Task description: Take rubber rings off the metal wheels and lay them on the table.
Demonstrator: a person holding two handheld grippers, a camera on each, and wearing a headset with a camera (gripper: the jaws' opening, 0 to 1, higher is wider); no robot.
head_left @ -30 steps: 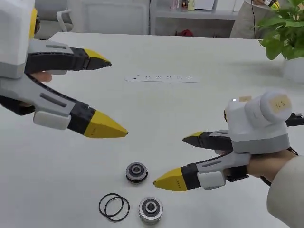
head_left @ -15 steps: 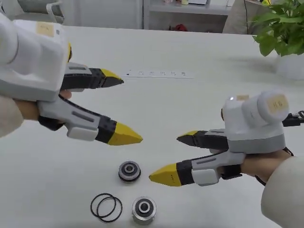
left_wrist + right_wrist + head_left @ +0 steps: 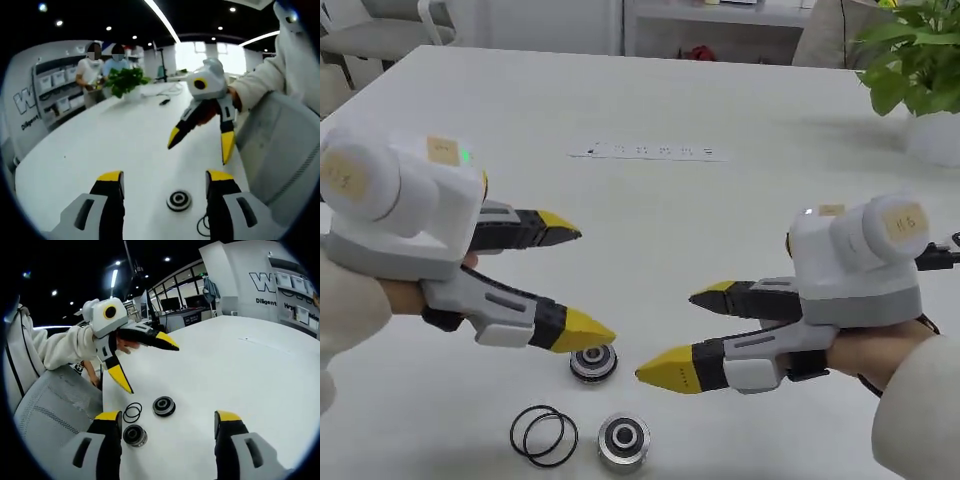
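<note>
Left gripper (image 3: 588,285) reaches in from 9 o'clock in the head view, jaws spread wide, nothing between them. Opposite, from 3 o'clock, the right gripper (image 3: 670,335) is just as wide apart and empty. Their yellow tips face each other above the white table (image 3: 740,230). Down at 6 o'clock sit the two metal wheels. The farther wheel (image 3: 593,362) is tucked partly under the left gripper's lower jaw and shows a dark band round its rim. The nearer wheel (image 3: 623,440) looks like bright metal (hard to be sure at this size). At 9 o'clock of it, just beside, two black rubber rings (image 3: 544,435) lie flat and overlapping. A power strip (image 3: 648,152) lies at 12 o'clock.
</note>
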